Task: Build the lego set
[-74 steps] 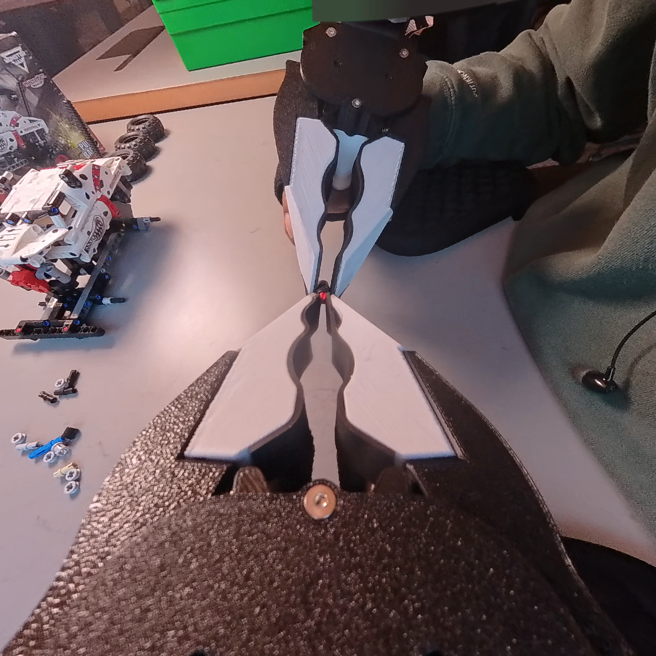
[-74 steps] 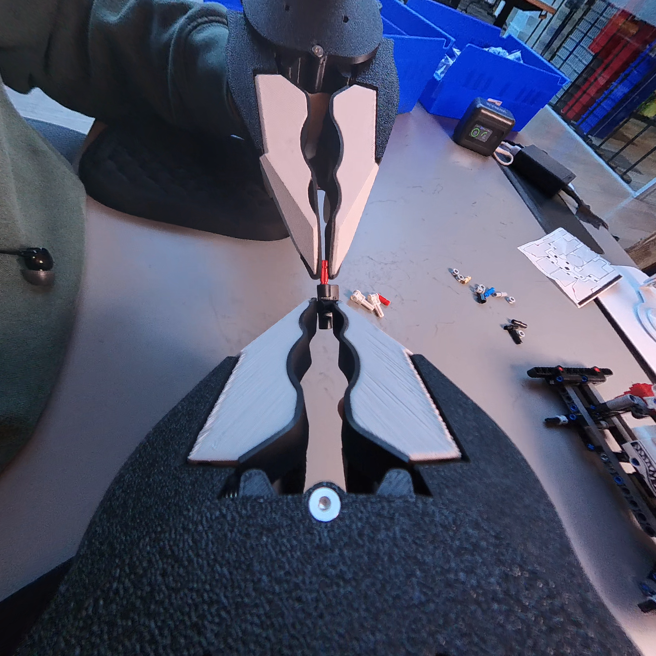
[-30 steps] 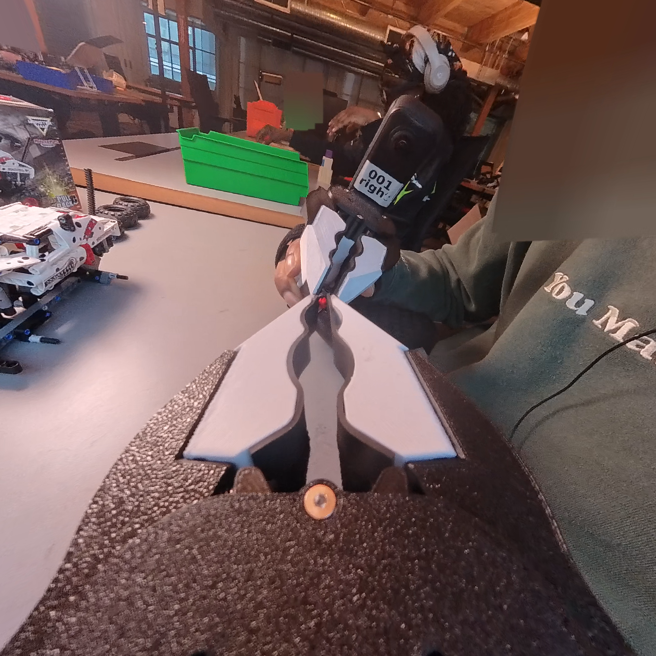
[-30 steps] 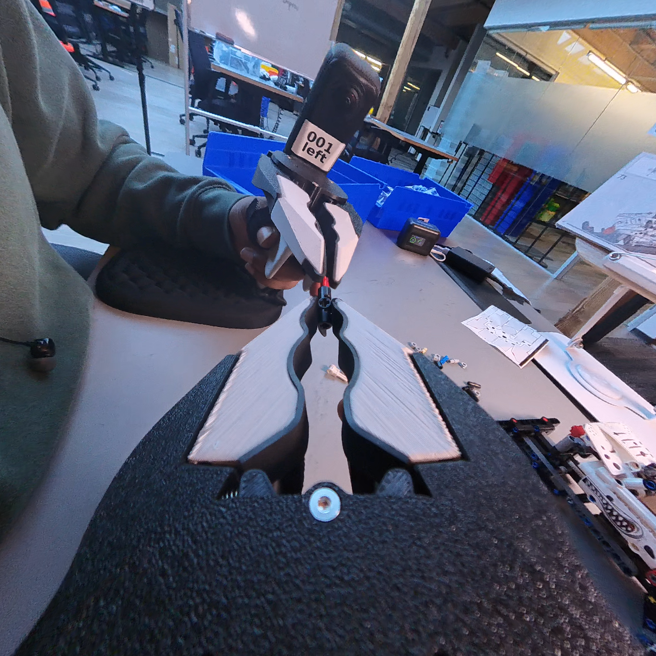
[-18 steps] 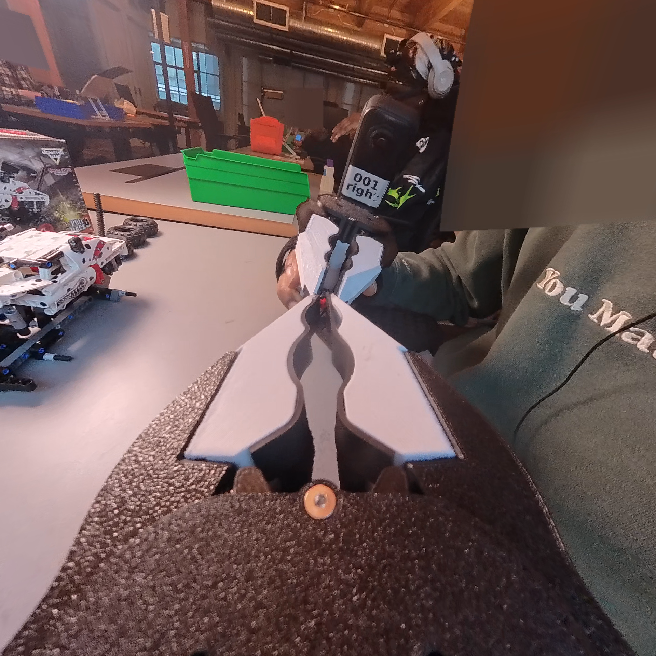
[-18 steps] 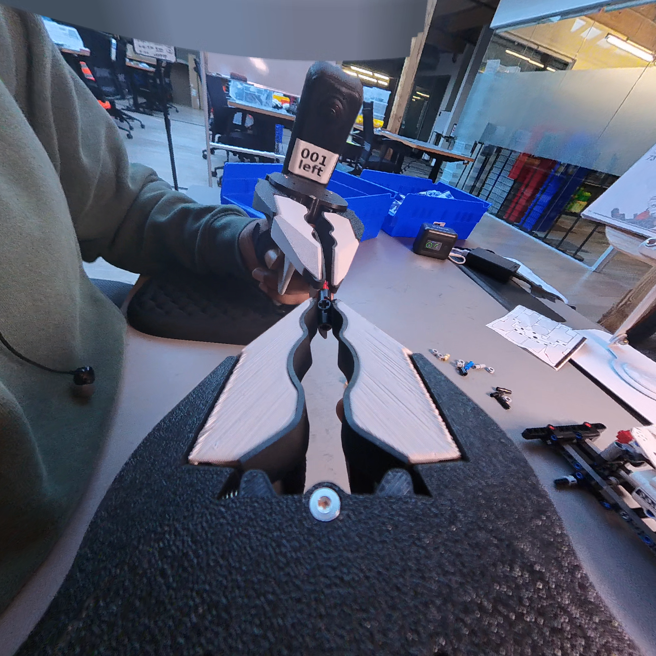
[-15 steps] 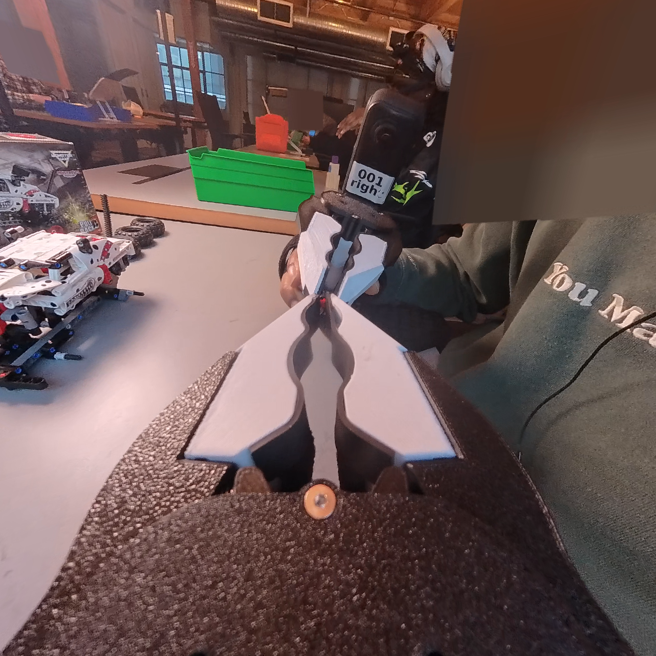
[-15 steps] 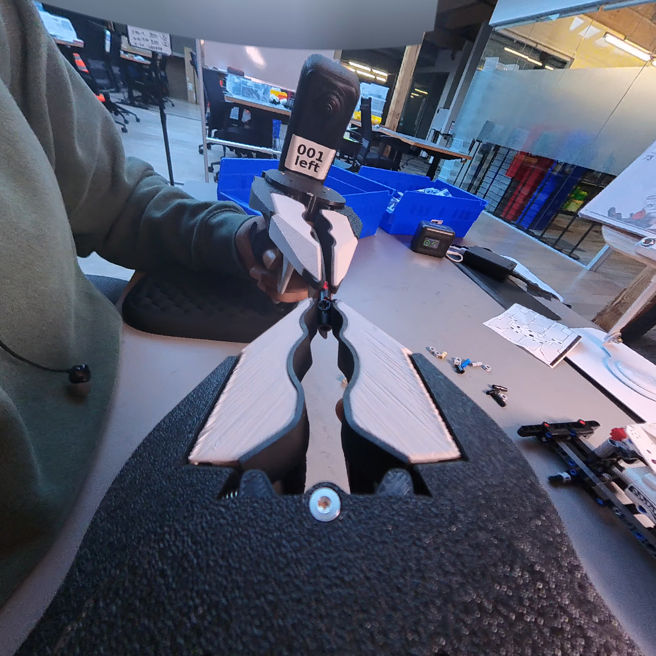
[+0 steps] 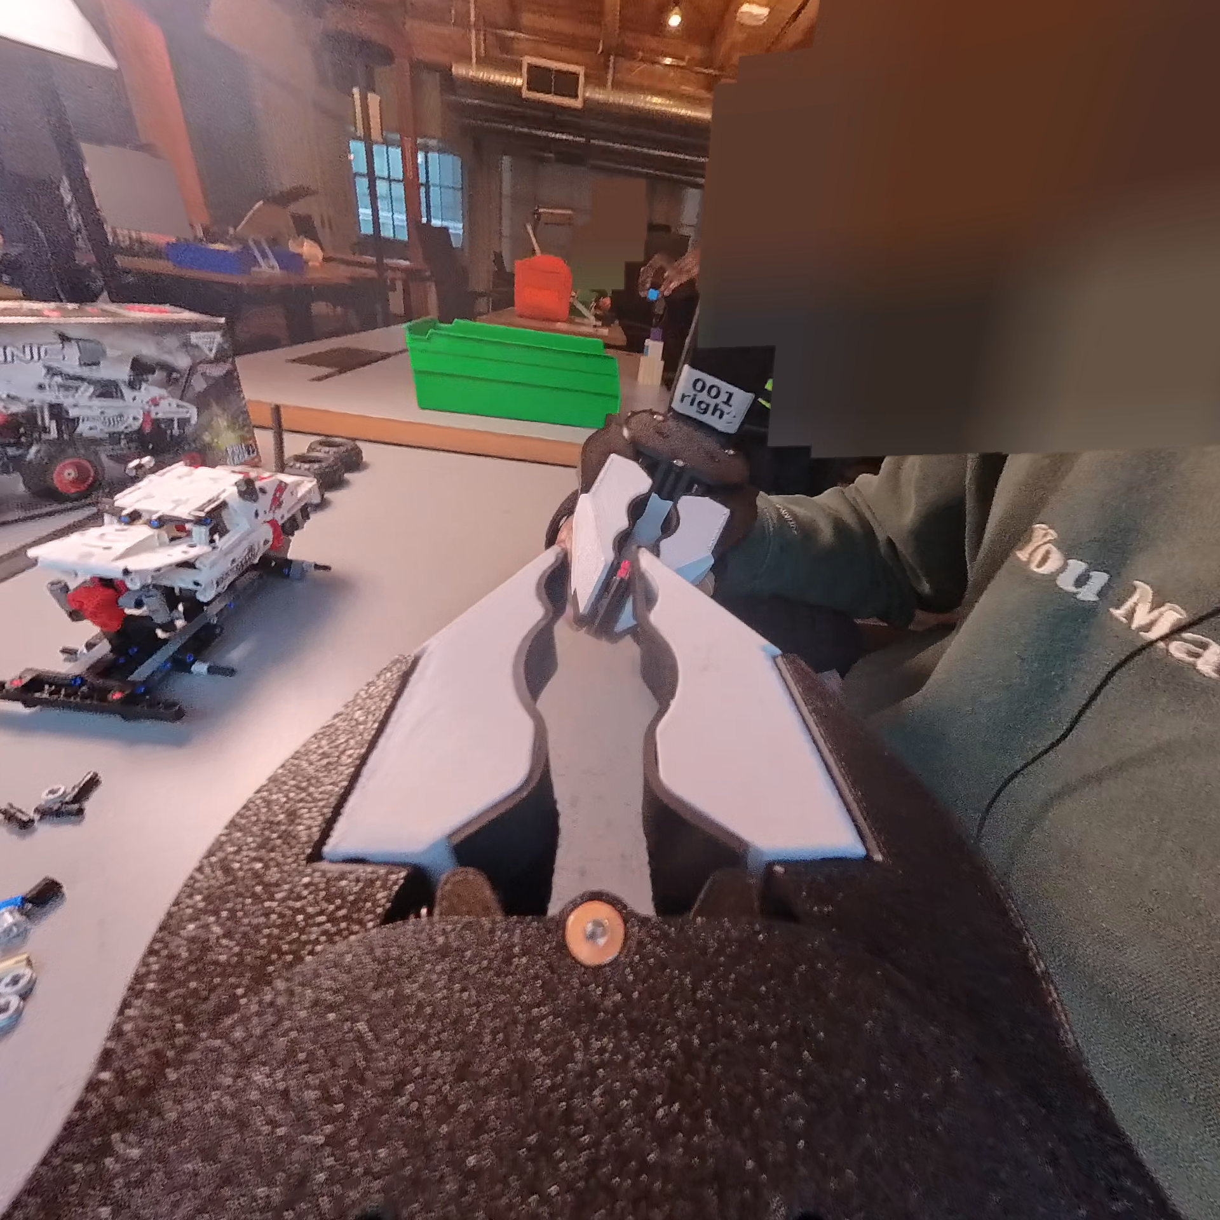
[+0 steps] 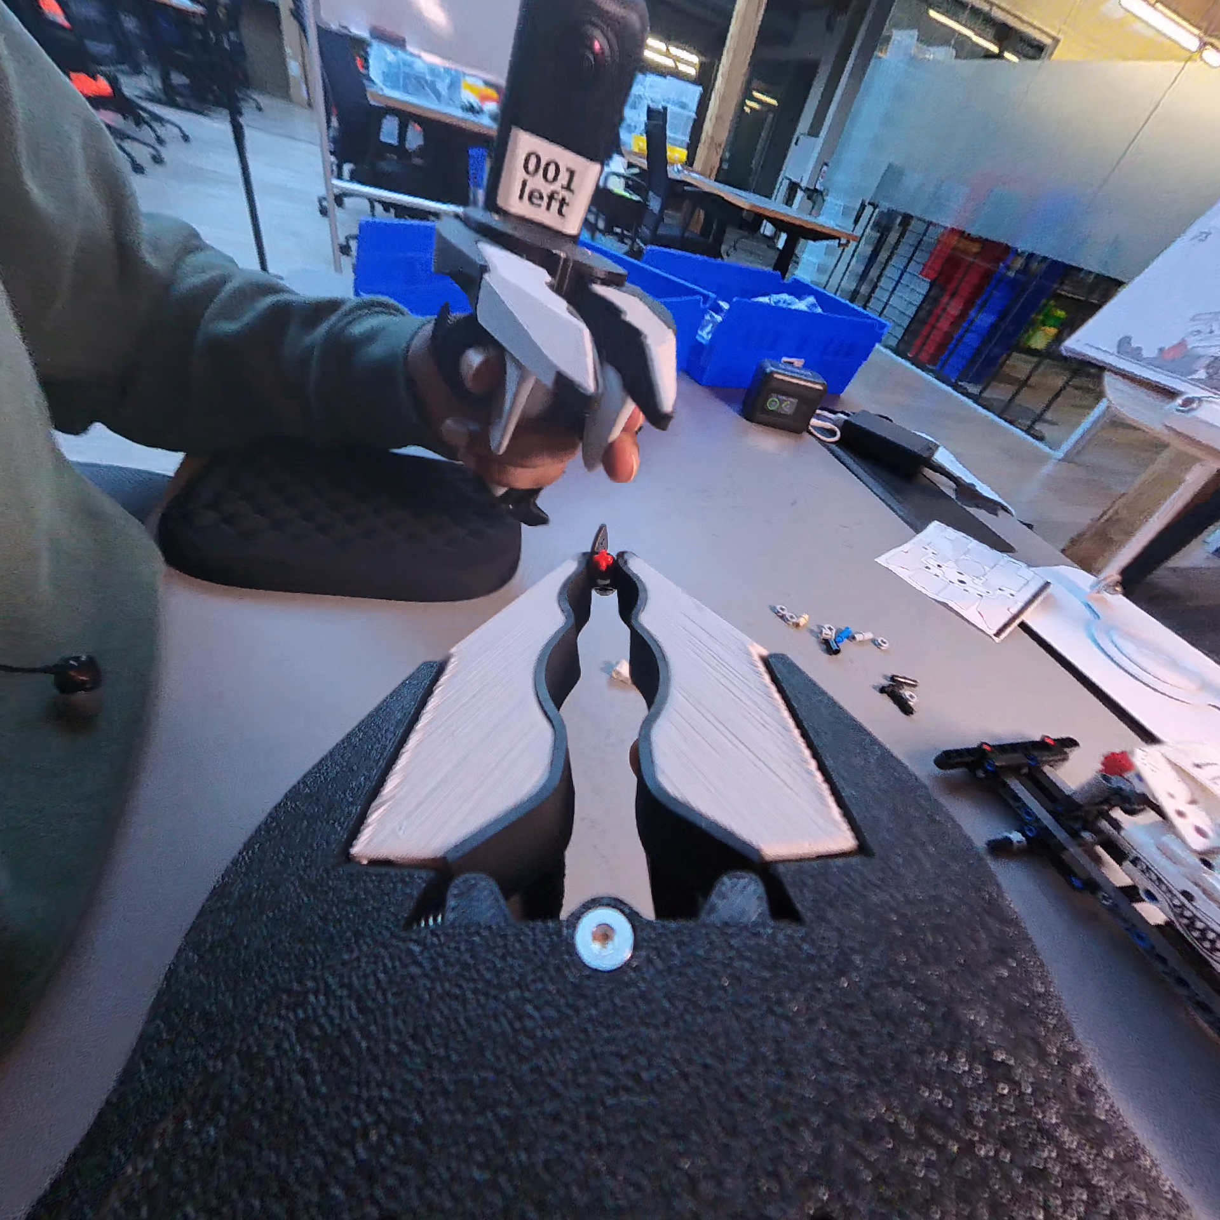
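**Red-tipped piece pinched at the right tips, left fingers parted around them**

Right gripper (image 10: 602, 574) closed narrow on a small black piece with a red cross-shaped end (image 10: 601, 562), held above the table (image 10: 726, 495) near the view's centre. Left gripper (image 10: 551, 445) at 12 o'clock of it, apart from the piece, fingers spread moderately wide with nothing between them. In the left wrist view, left gripper (image 9: 604, 568) likewise parted, with the right gripper's (image 9: 607, 597) tips poking into the gap.

Smooth grey tabletop open through the middle. At 10 o'clock in the left view, the half-built truck (image 9: 178, 548): white angular panels, red block, long black studded beams, blue pin ends. Behind it, ribbed black tyres (image 9: 330, 459) and the printed box (image 9: 112, 396); farther off, a glossy green bin (image 9: 515, 383). At 8 o'clock, loose small parts (image 9: 39, 805).

In the right view, a quilted black pad (image 10: 343, 528) at 10 o'clock under the sleeve; one pale bit (image 10: 619, 672) seen on the table between the fingers; a scatter of tiny parts (image 10: 832, 637) at 2 o'clock; a flat printed sheet (image 10: 957, 574) near the table's far edge; blue bins (image 10: 779, 330) beyond.
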{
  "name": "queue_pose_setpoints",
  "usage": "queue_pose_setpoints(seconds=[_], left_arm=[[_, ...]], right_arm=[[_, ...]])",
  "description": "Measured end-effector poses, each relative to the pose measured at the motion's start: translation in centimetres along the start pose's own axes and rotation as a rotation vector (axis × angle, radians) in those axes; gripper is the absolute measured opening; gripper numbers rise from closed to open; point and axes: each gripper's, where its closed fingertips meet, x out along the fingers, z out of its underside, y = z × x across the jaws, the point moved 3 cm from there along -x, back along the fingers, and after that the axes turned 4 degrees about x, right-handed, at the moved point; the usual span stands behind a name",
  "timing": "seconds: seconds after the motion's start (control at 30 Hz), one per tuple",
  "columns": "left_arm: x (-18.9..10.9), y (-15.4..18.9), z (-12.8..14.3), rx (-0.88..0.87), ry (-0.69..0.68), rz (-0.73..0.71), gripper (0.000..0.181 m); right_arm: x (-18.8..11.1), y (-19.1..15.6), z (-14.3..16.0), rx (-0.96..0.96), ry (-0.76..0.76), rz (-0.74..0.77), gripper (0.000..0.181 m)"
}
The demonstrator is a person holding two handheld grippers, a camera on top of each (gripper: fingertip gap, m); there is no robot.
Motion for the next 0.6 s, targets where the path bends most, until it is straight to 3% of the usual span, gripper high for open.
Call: queue_pose_setpoints(seconds=[0.13,0.3,0.43,0.6], left_arm=[[1.2,-0.1,1.8,0.040,-0.119,-0.049,0.023],[1.8,0.5,2.5,0.075,-0.163,-0.028,0.001],[1.7,1.2,2.1,0.070,-0.132,0.020,0.000],[1.4,1.6,1.0,0.011,-0.017,0.074,0.000]], right_arm=[[0.5,0.2,0.8,-0.010,-0.062,0.030,0.006],[0.3,-0.1,0.2,-0.001,-0.046,0.020,0.006],[-0.2,-0.6,-0.4,0.037,0.005,-0.030,0.006],[-1.1,-0.8,-2.6,0.163,0.177,-0.113,0.006]])
